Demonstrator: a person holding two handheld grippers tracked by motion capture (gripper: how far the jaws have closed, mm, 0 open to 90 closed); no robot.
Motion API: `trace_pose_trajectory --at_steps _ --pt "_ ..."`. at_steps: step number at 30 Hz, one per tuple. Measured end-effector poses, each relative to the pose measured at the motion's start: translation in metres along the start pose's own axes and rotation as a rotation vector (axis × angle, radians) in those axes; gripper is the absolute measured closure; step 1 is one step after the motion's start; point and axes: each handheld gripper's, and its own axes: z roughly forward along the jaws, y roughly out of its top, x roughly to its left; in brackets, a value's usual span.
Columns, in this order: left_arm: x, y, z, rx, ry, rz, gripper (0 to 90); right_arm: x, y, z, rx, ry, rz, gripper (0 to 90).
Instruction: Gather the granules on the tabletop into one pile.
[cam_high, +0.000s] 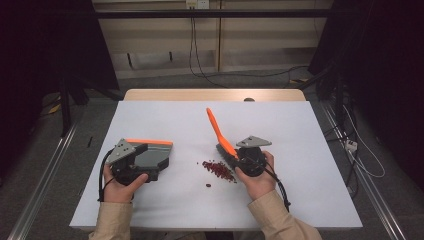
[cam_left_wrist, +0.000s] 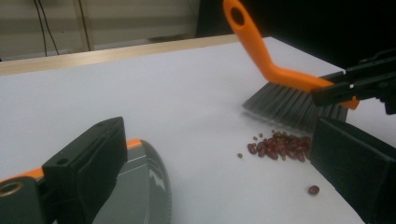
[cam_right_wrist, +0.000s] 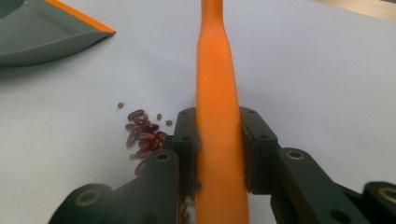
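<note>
My right tool (cam_right_wrist: 219, 140) is clenched on the orange brush (cam_right_wrist: 215, 93) handle, bristles beside the red beans (cam_high: 218, 169) on the bench (cam_high: 300, 130). My left tool (cam_high: 131, 167) grips the dustpan (cam_high: 152, 152), well apart.

White-topped bench (cam_high: 300, 150) with a pale wooden strip (cam_high: 215, 94) along its far edge. Beyond it, black cables (cam_high: 200, 70) hang down a light wall panel (cam_high: 160, 45) and trail across the grey floor (cam_high: 45, 165); metal rails (cam_high: 40, 185) flank both sides.
</note>
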Motion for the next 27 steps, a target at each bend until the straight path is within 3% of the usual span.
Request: trace_pose_trajectory --at_steps 7,17,22,27 --pt "0.006 -0.006 -0.017 0.027 0.046 -0.002 4.6 -0.016 0.0 -0.011 -0.017 0.005 0.016 71.2" --pt "0.02 -0.031 -0.044 0.083 0.146 -0.017 5.6 -0.026 -0.001 -0.02 -0.036 0.027 0.022 71.1" --pt "0.027 -0.046 -0.048 0.12 0.19 -0.039 6.6 -0.029 -0.001 -0.021 -0.043 0.026 0.03 71.2" --pt "0.027 -0.055 -0.044 0.173 0.22 -0.036 7.1 -0.032 -0.004 -0.021 -0.041 0.025 0.032 71.2"
